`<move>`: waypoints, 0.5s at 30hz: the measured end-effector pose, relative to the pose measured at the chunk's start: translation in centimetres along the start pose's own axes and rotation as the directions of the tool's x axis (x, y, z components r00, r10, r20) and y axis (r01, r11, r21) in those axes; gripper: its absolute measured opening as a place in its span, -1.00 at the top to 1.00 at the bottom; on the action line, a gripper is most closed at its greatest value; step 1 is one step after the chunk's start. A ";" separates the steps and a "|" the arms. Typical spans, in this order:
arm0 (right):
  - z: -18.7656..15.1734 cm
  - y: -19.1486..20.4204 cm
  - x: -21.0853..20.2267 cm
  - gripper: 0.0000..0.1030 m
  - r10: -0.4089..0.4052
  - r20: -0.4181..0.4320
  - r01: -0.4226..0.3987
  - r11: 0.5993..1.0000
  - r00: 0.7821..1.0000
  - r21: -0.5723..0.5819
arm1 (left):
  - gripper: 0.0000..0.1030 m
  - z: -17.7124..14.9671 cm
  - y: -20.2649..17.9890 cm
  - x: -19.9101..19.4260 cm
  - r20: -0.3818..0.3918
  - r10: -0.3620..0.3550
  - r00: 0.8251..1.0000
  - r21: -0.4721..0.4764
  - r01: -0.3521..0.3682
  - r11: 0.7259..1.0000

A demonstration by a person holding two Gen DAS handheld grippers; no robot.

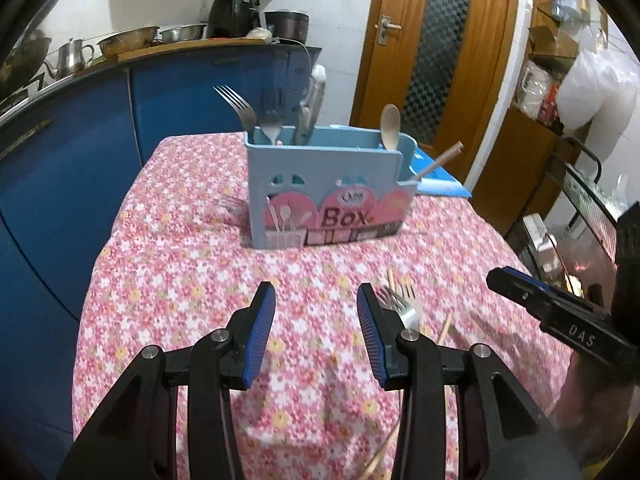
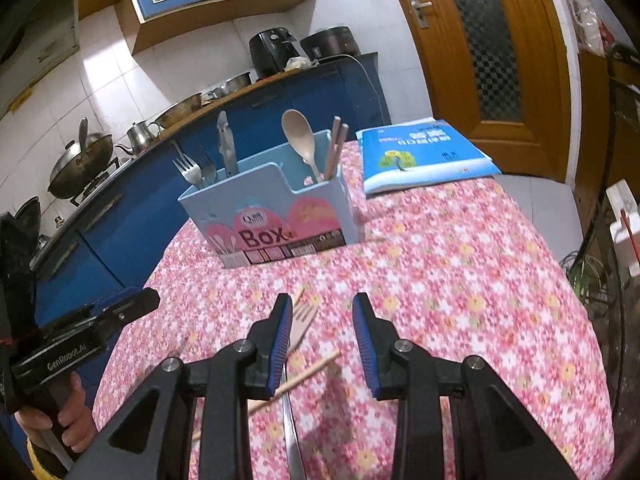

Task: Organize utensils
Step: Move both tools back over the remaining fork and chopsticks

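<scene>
On the floral tablecloth [image 1: 192, 264], just short of the blue utensil box [image 1: 324, 196], a metal fork [image 1: 400, 304] lies flat with its tines pointing toward the box and its long axis running back toward the camera; in the right wrist view a wooden fork [image 2: 302, 320] lies the same way beside it, and a single chopstick [image 2: 304, 376] lies slantwise across the handles. Standing upright in the box are two metal forks, one grey knife-like tool [image 2: 227, 148], one pale wooden spoon [image 2: 300, 136] and a pair of chopsticks [image 2: 336, 144]. Behind the box, to its right, lies one blue book [image 2: 424, 156]. Both tongs stand apart with nothing between their pads: the left gripper [image 1: 316, 308] hovers over bare cloth, the right gripper [image 2: 320, 312] over the loose utensils. Beyond the box are blue kitchen cabinets [image 1: 72, 168] and a wooden door [image 1: 436, 40].
</scene>
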State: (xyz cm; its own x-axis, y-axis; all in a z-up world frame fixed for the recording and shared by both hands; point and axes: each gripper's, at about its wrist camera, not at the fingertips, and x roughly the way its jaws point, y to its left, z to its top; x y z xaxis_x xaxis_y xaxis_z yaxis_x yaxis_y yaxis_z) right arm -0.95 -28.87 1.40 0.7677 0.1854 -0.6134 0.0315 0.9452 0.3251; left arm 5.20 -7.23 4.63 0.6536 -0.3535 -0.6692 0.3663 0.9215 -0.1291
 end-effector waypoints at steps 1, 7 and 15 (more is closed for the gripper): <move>-0.2 -0.1 -0.1 0.33 0.003 -0.010 -0.003 1.000 1.000 0.001 | 0.16 -0.2 -0.3 0.0 -0.006 -0.001 1.000 0.007 0.001 1.000; -1.0 -0.1 -0.5 0.25 0.003 -0.033 -0.004 1.000 0.999 -0.029 | 0.16 -1.6 -1.9 0.4 -0.048 -0.011 0.999 0.052 0.013 0.999; -1.6 -1.1 -0.5 0.21 0.011 -0.040 -0.012 0.999 0.999 -0.034 | 0.16 -3.0 -4.5 1.6 -0.094 -0.001 0.996 0.135 0.013 0.991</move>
State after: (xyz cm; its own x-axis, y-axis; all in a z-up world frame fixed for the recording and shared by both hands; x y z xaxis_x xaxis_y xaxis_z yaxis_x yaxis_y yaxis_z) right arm -2.35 -29.54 0.23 0.7419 0.2060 -0.6380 0.0005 0.9515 0.3078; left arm 2.60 -11.46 1.97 0.5879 -0.3374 -0.7352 0.4612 0.8865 -0.0380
